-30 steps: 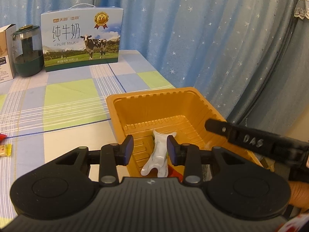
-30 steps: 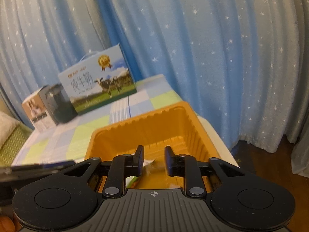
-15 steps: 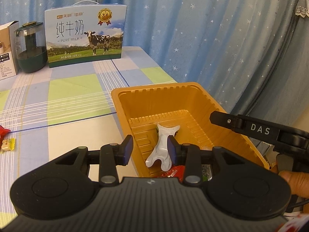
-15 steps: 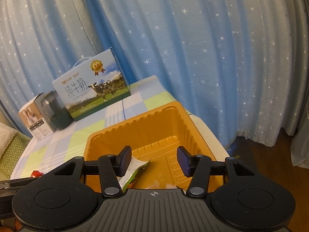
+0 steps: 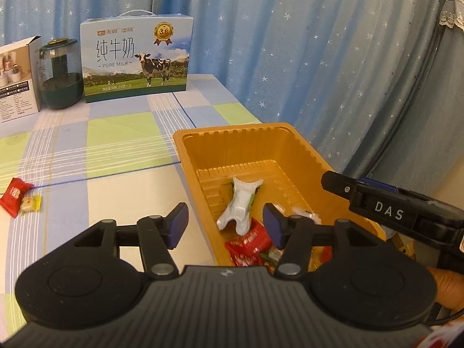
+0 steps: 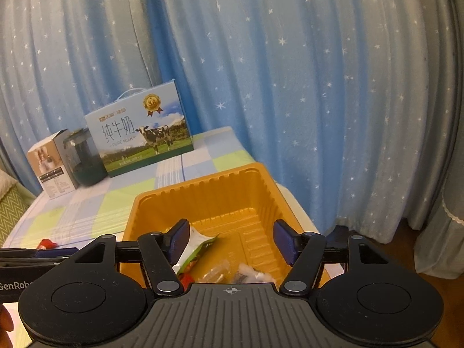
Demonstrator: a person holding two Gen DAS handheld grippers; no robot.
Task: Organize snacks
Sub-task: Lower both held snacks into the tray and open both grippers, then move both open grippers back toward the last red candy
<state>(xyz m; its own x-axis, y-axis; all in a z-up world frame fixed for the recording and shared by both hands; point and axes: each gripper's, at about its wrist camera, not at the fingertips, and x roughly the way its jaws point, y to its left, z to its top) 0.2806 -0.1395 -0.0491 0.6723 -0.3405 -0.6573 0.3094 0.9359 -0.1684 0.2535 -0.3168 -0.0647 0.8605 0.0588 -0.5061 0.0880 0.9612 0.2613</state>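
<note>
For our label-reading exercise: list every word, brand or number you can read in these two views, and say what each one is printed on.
"纯牛奶" and "PURE MILK": milk carton.
"3.6": gold medal badge on that carton.
"DAS": right claw, on its black arm in the left view.
"GenRobo", cut off by the picture's edge: left claw, on its body in the right view.
Too small or blurred: the carton's top brand line and bottom line, the white box, the red wrapper.

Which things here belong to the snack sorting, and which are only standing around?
Belong to the job:
orange tray
white packet and red packet in it
red snack and yellow candy on the table

Only standing around:
milk box
green jar
white carton
</note>
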